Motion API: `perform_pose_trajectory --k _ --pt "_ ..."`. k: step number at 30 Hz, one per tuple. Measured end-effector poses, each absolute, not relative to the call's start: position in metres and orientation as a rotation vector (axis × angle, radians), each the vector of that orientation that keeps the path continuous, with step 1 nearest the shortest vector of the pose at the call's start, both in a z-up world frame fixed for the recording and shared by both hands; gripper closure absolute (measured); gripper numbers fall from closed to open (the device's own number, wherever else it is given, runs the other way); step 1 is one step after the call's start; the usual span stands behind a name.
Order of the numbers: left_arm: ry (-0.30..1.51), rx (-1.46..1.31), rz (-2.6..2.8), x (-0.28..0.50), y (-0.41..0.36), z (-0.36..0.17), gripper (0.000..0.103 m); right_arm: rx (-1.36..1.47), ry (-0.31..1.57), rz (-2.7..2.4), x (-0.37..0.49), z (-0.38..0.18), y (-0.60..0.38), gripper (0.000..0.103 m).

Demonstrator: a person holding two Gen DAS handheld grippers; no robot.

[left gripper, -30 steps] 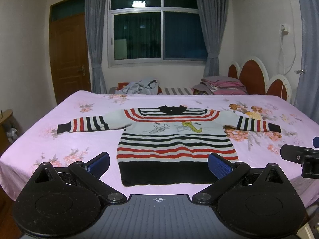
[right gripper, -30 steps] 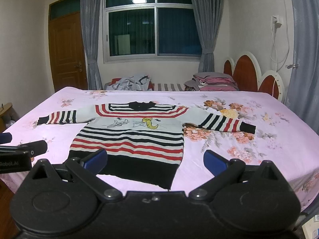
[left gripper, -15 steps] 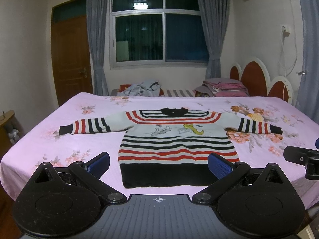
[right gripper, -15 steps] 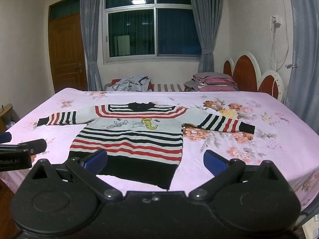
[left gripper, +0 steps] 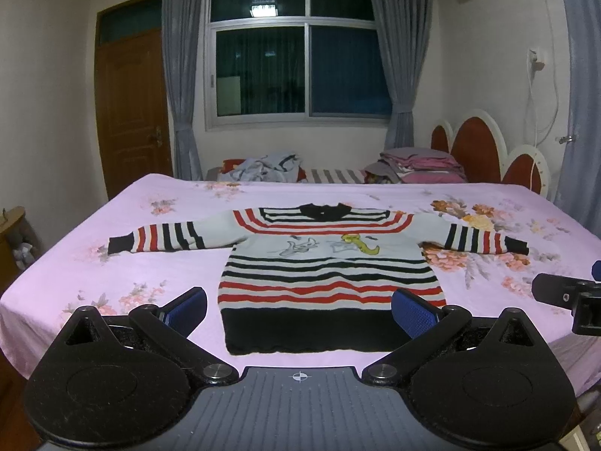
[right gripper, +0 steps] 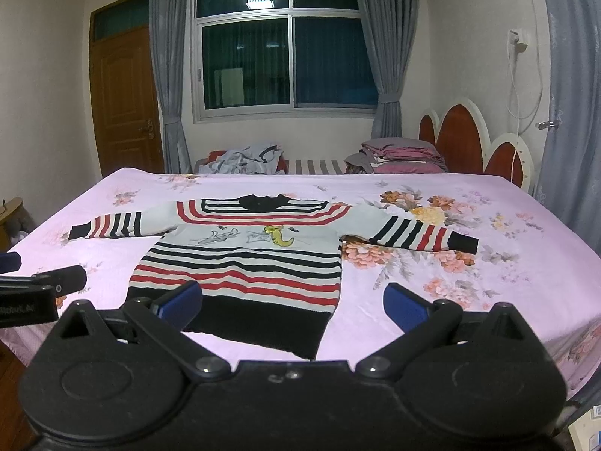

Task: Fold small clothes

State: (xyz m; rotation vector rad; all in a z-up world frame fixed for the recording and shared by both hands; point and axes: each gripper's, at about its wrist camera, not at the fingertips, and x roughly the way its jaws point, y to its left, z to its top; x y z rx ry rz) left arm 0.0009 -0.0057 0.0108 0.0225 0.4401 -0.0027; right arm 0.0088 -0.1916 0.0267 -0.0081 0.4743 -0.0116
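Your striped sweater [left gripper: 330,263] lies flat and unfolded on the pink floral bedsheet [left gripper: 131,263], sleeves spread, so every fold is left, and your left claw [left gripper: 299,306] and right claw [right gripper: 291,300] hover wide and empty near its black hem.

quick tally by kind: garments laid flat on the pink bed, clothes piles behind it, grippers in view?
Striped sweater spread flat on the bed: 1
Clothes piles beyond the bed: 2, a crumpled grey pile and a folded pink stack
Open grippers: 2, left gripper and right gripper
Total: 5
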Motion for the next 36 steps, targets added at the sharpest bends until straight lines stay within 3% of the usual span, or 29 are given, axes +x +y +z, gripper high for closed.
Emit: perform_pose_trajectory --k 36 --pt "0.451 0.023 -0.007 -0.0001 -0.0077 0.0085 0.000 -0.009 0.474 -0.006 0.0086 0.0258 -0.1983 0.000"
